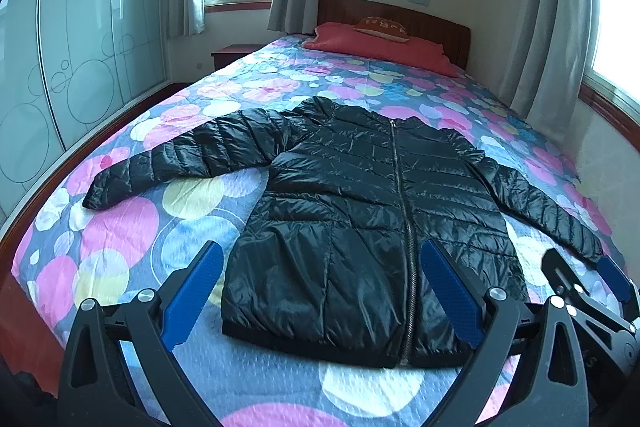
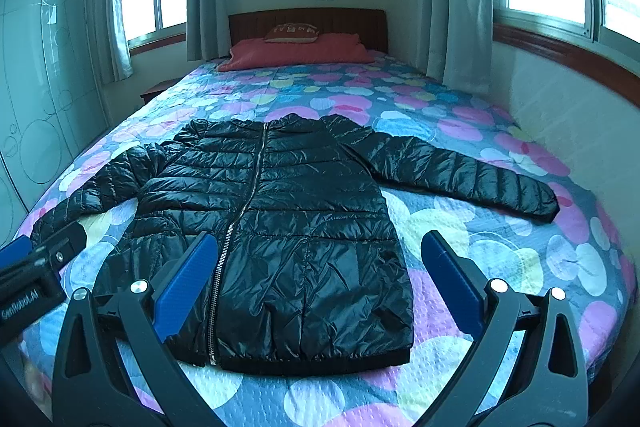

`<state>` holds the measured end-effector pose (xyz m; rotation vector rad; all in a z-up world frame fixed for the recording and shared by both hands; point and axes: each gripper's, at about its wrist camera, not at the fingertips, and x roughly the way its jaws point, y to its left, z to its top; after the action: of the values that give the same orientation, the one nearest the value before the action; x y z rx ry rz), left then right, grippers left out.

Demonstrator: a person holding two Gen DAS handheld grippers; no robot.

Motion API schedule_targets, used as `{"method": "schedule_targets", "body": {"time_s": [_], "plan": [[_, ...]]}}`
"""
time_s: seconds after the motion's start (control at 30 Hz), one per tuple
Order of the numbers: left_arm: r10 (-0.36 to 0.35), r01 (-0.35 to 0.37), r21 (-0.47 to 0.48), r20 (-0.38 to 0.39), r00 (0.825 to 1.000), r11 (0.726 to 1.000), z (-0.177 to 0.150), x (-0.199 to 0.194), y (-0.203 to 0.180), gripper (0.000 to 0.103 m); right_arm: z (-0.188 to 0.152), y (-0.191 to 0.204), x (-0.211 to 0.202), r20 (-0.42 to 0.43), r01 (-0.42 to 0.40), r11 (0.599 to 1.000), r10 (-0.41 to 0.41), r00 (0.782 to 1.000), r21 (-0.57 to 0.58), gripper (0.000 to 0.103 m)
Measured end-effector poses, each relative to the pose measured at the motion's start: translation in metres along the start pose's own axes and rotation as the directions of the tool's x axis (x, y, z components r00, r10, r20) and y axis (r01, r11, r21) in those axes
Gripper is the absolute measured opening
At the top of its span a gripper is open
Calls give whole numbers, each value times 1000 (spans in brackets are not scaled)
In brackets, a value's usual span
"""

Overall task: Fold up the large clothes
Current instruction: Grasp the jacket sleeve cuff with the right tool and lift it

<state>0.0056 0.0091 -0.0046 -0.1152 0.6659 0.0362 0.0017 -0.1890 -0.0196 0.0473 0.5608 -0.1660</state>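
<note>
A shiny black quilted jacket (image 1: 360,211) (image 2: 276,219) lies flat and face up on the bed, zipped shut, both sleeves spread out sideways, hem toward me. My left gripper (image 1: 322,251) hovers open above the hem's left half, nothing between its blue pads (image 1: 196,291). My right gripper (image 2: 320,247) hovers open above the hem's right half, holding nothing. The right gripper's body shows at the right edge of the left wrist view, the left gripper's body at the left edge of the right wrist view.
The bedspread (image 1: 120,227) (image 2: 500,247) is covered in coloured circles. A red pillow (image 1: 376,45) (image 2: 296,53) and a small cushion (image 2: 294,33) lie by the wooden headboard. Wardrobe doors (image 1: 80,47) stand left; a wall with windows (image 2: 560,87) runs along the right.
</note>
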Motion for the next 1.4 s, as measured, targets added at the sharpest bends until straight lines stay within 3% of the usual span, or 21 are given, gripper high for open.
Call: {"method": "schedule_targets", "body": {"time_s": [0.13,0.27,0.3,0.37,0.43,0.53,0.7,0.9,1.07,1.23,1.3,1.33,1.37,1.4], "plan": [[12,-13,-25,-52,999,1000,9,30,13,98,-1,-15,26,-42,-51,997,53,998,56,101],[81,-85,-57,-66,995,995,14,60,36,98,4,-53,54,-69,-64,985,75,995,160,100],[100,-105,-74,-70,993,992,16,68,45,98,5,-64,62,-77,-52,981,67,995,189,96],[147,-157,-111,-93,985,981,18,88,66,98,7,-86,76,-93,-30,971,53,994,239,71],[180,-196,-151,-111,977,969,18,104,86,98,7,-115,95,-120,-9,952,48,992,307,71],[250,-279,-208,-155,956,938,14,128,119,98,3,-170,119,-121,7,891,54,991,453,71],[333,-390,-288,-228,915,875,3,159,163,98,-14,-264,157,-104,38,740,44,994,672,71],[338,-416,-319,-272,901,851,-8,179,179,98,-38,-347,184,-82,65,569,5,997,820,71],[360,-438,-303,-280,890,846,-15,187,176,98,-51,-378,196,-16,28,484,-28,999,875,71],[379,-456,-283,-287,880,844,-17,191,173,98,-54,-391,200,66,-31,436,-66,996,899,71],[391,-467,-270,-291,873,842,-18,192,170,98,-54,-393,201,72,-27,426,-89,993,905,51],[395,-471,-265,-293,871,841,-18,193,170,98,-57,-396,202,55,-8,412,-104,993,911,27],[398,-474,-262,-295,869,841,-18,192,170,98,-62,-400,208,39,0,387,-93,995,922,12],[400,-476,-261,-295,868,840,-17,193,170,98,-65,-404,213,36,-3,367,-84,996,930,10]]}}
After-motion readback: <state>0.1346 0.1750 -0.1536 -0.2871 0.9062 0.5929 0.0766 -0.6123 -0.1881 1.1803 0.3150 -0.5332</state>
